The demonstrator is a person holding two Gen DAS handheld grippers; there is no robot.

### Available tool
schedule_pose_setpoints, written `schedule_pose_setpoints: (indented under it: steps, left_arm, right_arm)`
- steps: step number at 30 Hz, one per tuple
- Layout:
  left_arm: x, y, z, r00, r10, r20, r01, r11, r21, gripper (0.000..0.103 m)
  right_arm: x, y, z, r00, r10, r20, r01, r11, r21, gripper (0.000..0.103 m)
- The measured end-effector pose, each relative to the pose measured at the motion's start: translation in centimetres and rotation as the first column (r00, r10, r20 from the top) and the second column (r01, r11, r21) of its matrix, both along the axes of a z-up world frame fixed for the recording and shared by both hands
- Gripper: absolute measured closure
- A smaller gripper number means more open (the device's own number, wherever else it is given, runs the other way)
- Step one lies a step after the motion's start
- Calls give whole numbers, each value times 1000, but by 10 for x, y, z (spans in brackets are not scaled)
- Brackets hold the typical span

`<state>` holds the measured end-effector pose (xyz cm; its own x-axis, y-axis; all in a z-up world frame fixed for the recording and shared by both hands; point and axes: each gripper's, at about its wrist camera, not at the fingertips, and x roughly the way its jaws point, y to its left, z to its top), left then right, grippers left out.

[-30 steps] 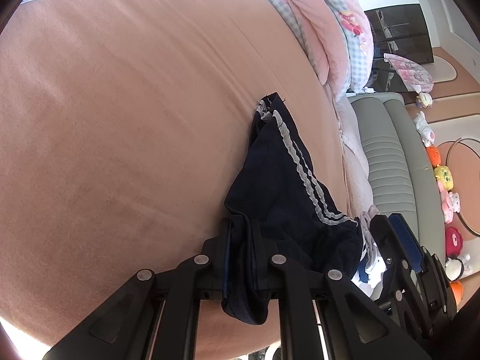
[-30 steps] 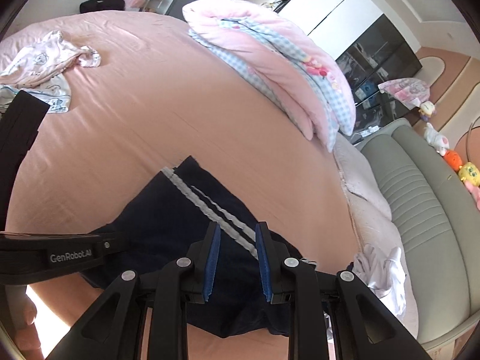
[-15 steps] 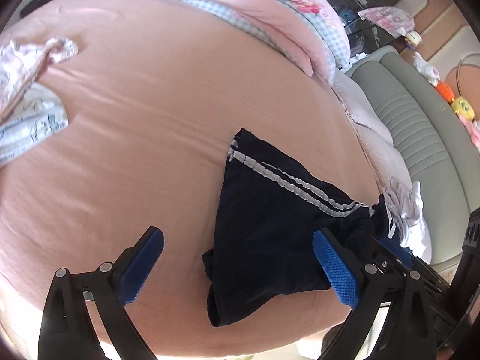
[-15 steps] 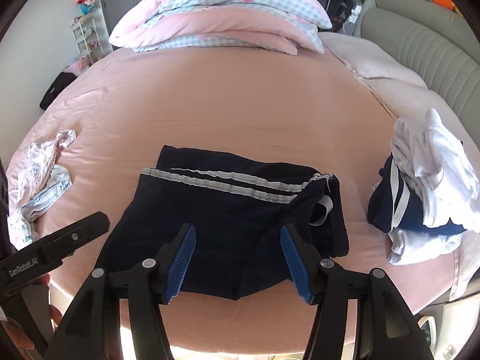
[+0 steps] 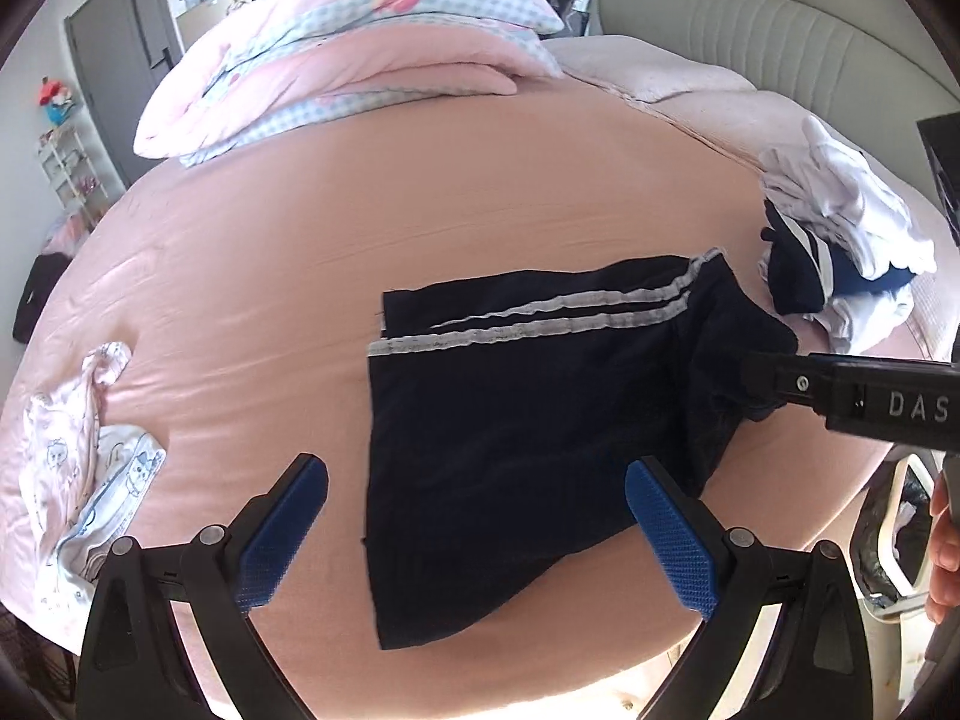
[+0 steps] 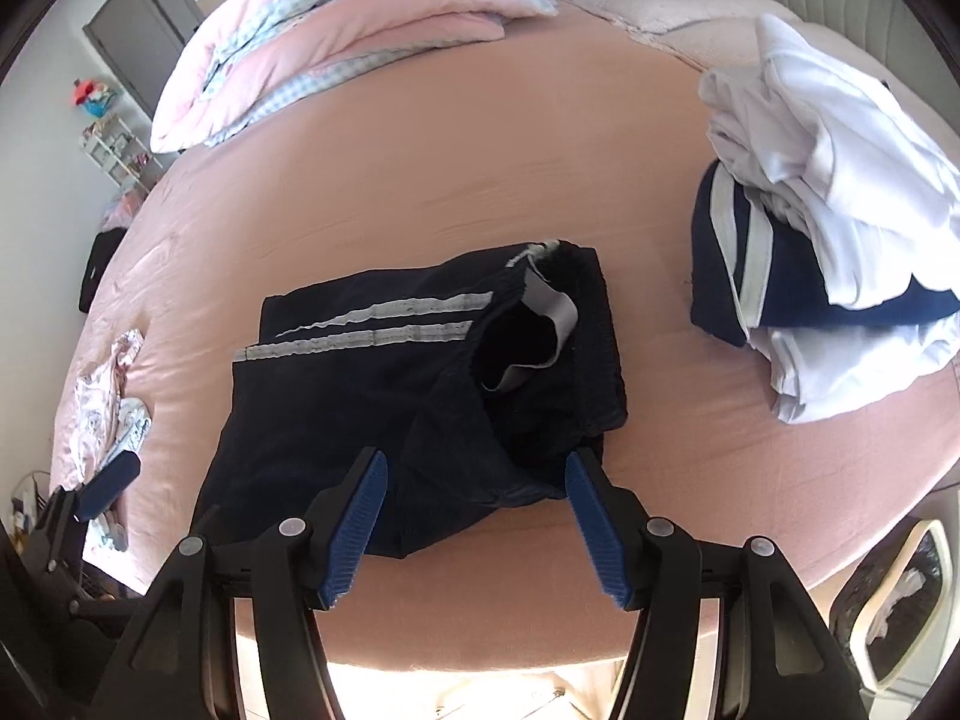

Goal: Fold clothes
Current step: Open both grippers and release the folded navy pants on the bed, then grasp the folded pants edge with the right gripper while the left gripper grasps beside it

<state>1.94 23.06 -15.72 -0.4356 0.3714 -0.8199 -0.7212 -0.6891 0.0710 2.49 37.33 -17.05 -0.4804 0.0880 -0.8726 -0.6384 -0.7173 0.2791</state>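
Note:
Navy shorts with two white side stripes (image 5: pixel 510 396) lie spread on the pink bed, waistband to the right; they also show in the right wrist view (image 6: pixel 420 372), with the waistband gaping open. My left gripper (image 5: pixel 474 486) is open and empty over the shorts' near hem. My right gripper (image 6: pixel 474 474) is open and empty at the near waistband edge; it shows from the side in the left wrist view (image 5: pixel 852 396).
A heap of white and navy clothes (image 6: pixel 828 252) lies at the right. Small printed baby garments (image 5: pixel 78 480) lie at the left. Pink and checked pillows (image 5: pixel 348 60) are at the back, a grey headboard (image 5: pixel 780 18) at the far right. The bed's front edge (image 6: pixel 480 648) is close.
Both grippers have let go of the shorts, opened and pulled back. The shorts now lie flat on the bed.

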Motion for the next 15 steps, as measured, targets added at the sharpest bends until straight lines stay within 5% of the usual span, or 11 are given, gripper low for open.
schedule_pose_setpoints:
  steps: [7, 15]
  left_arm:
    - [20, 31, -14, 994, -112, 10, 112, 993, -38, 2]
    - [39, 55, -25, 967, -252, -32, 249, 966, -74, 2]
  right_arm:
    - [31, 25, -16, 991, -125, -43, 116, 979, -170, 41]
    - [61, 49, -50, 936, -334, -114, 251, 857, -450, 41]
